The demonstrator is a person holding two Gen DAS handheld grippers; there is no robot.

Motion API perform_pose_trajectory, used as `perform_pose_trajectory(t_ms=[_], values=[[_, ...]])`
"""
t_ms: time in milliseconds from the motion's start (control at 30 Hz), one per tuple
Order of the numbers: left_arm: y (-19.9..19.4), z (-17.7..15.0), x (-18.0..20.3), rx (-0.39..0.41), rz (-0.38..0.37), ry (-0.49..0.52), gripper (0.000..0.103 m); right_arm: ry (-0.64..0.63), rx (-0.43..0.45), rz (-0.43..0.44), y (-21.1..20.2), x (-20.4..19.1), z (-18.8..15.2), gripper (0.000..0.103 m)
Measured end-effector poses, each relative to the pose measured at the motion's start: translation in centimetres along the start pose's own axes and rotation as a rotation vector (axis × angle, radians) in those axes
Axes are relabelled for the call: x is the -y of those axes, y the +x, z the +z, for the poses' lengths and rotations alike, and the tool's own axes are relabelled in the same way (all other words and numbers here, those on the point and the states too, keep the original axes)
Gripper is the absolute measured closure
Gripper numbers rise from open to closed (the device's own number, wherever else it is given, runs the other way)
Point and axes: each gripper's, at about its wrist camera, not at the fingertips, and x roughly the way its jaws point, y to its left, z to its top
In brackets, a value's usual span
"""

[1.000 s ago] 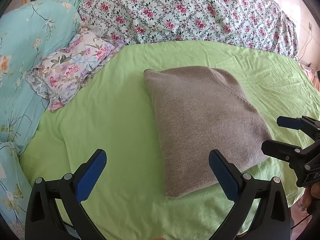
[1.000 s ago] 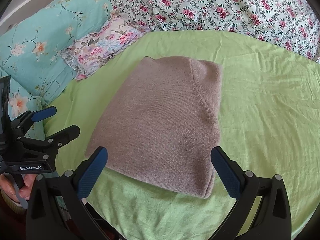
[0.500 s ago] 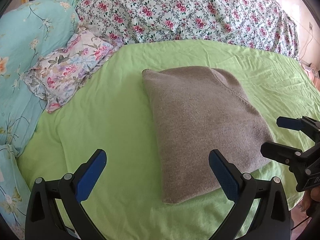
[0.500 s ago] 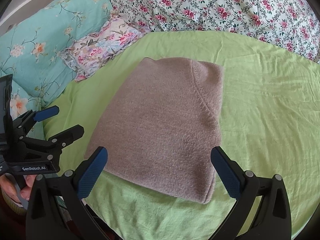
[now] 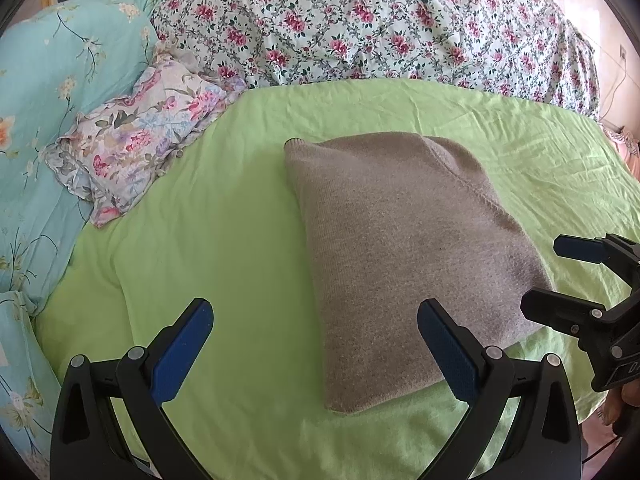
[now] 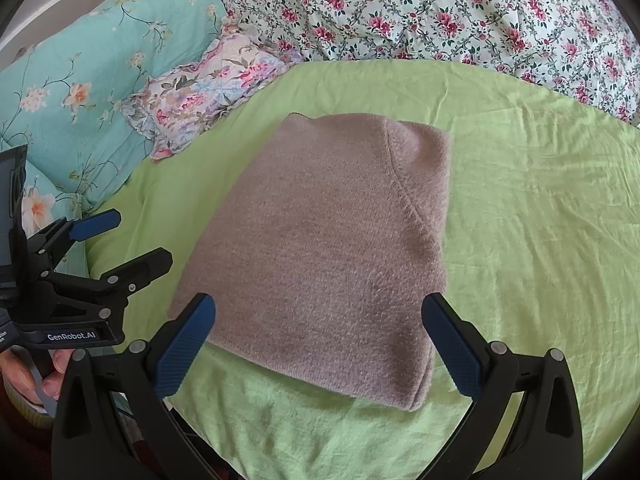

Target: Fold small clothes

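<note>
We see a plain grey-brown knit sweater (image 5: pixel 404 248) on a lime-green sheet (image 5: pixel 208 248), a turquoise quilt (image 5: pixel 60 80) with pale blossoms, a white cover (image 5: pixel 360 28) with pink roses, a pastel floral pillow (image 5: pixel 136 140), and black grippers' blue pads (image 6: pixel 184 344).

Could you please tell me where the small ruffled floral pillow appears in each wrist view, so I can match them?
Left wrist: ruffled floral pillow at left, above mid-height, beside the green sheet.
Right wrist: the pillow at upper left.
Shared landmark: the folded grey sweater.
</note>
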Motion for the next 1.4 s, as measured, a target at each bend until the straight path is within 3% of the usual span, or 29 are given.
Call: perform_pose_trajectory(t_ms=[1400], values=[[0.0,0.9,0.0,0.012,0.001,-0.002,0.001,-0.008,0.014,0.001,-0.2,0.0,1.3,0.0]])
